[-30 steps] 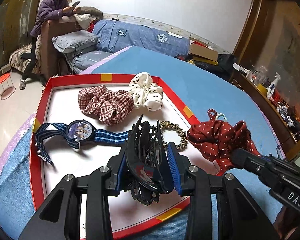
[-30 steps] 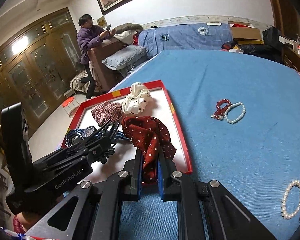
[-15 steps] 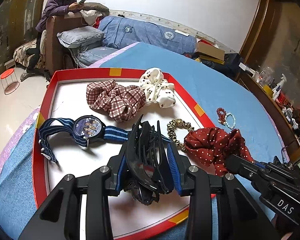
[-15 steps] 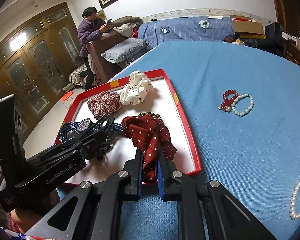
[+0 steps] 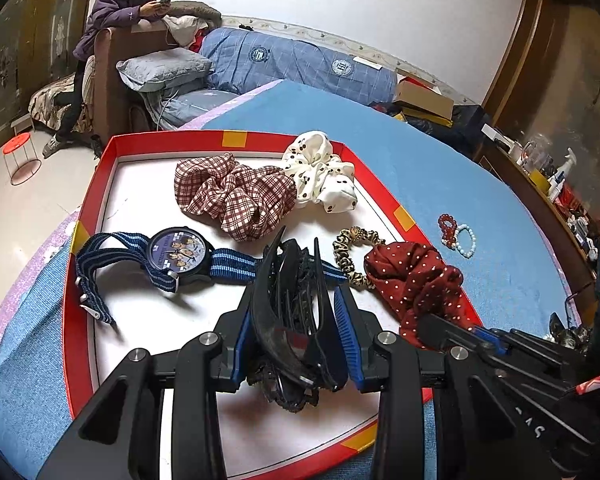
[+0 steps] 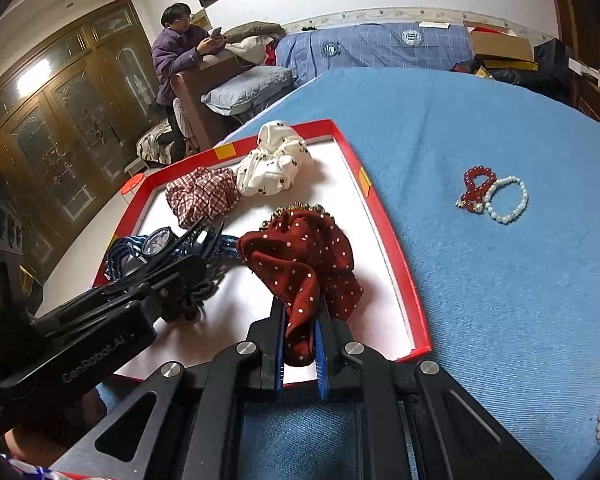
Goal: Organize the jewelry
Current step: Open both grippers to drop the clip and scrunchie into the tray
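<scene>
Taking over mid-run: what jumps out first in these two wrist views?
Both grippers are loaded over the red-rimmed tray: the left gripper is clamped on a black claw hair clip, the right gripper pinches a dark red polka-dot scrunchie above the tray's near right part. Out on the blue cover, right of the tray, a red bead bracelet touches a white pearl bracelet.

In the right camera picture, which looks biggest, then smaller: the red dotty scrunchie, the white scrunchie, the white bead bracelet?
1. red dotty scrunchie, though it is nearest the camera
2. white scrunchie
3. white bead bracelet
</scene>
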{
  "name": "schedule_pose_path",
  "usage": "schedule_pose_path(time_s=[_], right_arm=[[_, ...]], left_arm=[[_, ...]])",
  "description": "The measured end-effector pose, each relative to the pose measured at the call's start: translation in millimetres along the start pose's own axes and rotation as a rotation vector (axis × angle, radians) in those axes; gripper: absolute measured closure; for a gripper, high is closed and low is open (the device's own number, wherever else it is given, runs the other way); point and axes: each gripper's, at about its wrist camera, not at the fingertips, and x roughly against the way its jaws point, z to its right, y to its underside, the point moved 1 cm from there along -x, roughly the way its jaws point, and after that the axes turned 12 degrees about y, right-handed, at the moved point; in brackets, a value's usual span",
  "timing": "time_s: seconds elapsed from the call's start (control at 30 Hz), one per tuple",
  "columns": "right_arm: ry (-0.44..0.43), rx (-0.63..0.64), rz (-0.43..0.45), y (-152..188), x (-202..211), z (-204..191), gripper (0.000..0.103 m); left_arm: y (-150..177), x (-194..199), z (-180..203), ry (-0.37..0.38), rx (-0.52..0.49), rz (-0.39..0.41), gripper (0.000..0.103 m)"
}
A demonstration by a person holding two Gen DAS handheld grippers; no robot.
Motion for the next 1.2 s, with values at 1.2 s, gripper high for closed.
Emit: schedule_pose_path(time_s=[1.2], right_arm=[[-0.052,-0.021,0.132,-2,62,6,0.059]], left_arm=[[-10,39,2,0.002,-0.006,0.077,0.066]])
